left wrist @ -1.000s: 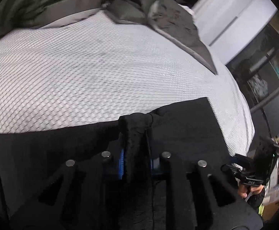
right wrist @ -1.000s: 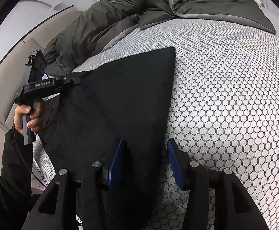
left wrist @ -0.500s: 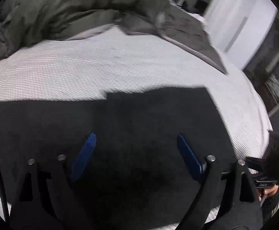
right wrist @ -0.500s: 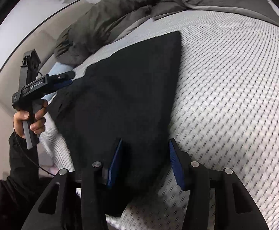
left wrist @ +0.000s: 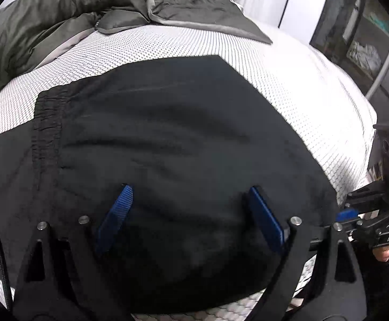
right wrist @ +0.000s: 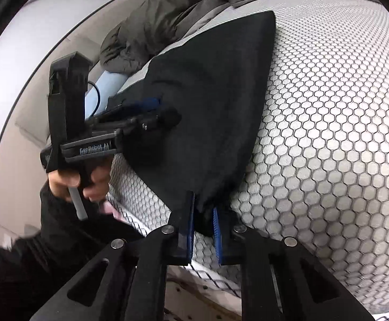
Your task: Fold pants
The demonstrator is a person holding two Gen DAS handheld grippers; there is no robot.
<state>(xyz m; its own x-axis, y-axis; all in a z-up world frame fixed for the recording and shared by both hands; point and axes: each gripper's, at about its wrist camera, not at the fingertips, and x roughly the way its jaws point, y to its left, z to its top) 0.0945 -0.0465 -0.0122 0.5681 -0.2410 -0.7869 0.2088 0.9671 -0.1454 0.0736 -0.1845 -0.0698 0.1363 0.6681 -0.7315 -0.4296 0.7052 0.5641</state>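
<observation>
Right wrist: your right gripper (right wrist: 203, 230) just closed, pinching pants (right wrist: 210, 112) at mattress (right wrist: 328, 147) edge; left gripper (left wrist: 190, 218) wide, empty. Next fold-over, I'd say.

My folded black fabric pants (left wrist: 183, 139) lie flat on the white honeycomb-mesh mattress (left wrist: 314, 85), near its front edge. Behind them, the crumpled olive-grey quilted duvet (left wrist: 47, 26) sits piled along the mattress's far side. My left gripper (left wrist: 191, 214) hangs over the pants' near part; my right gripper (right wrist: 203, 223) sits at their near right corner, the corner between its pads.
</observation>
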